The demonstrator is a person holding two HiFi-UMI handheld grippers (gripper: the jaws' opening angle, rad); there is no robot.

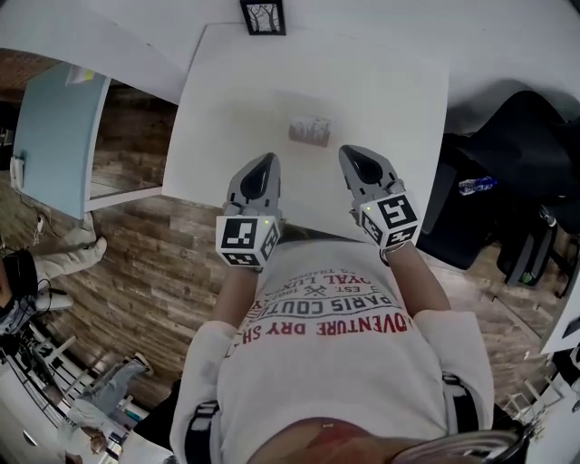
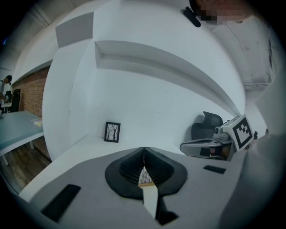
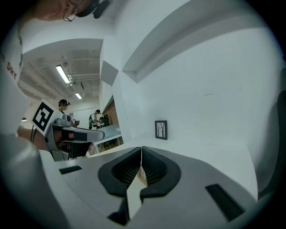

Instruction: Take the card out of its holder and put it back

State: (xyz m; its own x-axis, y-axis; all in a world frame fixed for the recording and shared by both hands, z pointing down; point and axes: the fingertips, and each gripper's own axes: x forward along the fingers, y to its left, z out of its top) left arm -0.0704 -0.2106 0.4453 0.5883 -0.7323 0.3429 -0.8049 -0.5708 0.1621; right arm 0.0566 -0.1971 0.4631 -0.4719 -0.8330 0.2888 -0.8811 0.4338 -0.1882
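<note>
I see both tools side by side over the near part of the white table (image 1: 227, 109), and neither has hold of anything. The left gripper (image 1: 265, 163) has its jaws pressed together tip to tip with nothing pinched between them. The right gripper (image 1: 359, 156) is closed just as tightly and is just as empty.

The card (image 1: 310, 130) stands upright in its holder (image 1: 310, 142) on the tabletop, just ahead of the two tips and roughly midway between them, touching neither. Looking along the left gripper (image 2: 144, 154), a sliver of the striped card (image 2: 144, 174) on the tan holder (image 2: 146, 183) peeks through the gap under the closed pads. The right gripper (image 3: 141, 154) frames a similar sliver of the card (image 3: 142, 173).

Well beyond both tips, at the table's far edge against the wall, stands a small framed picture (image 1: 263, 16) of bare trees. A black chair (image 2: 208, 123) sits off past the right gripper's outer side, and a light blue table (image 1: 54, 136) lies out past the left one.
</note>
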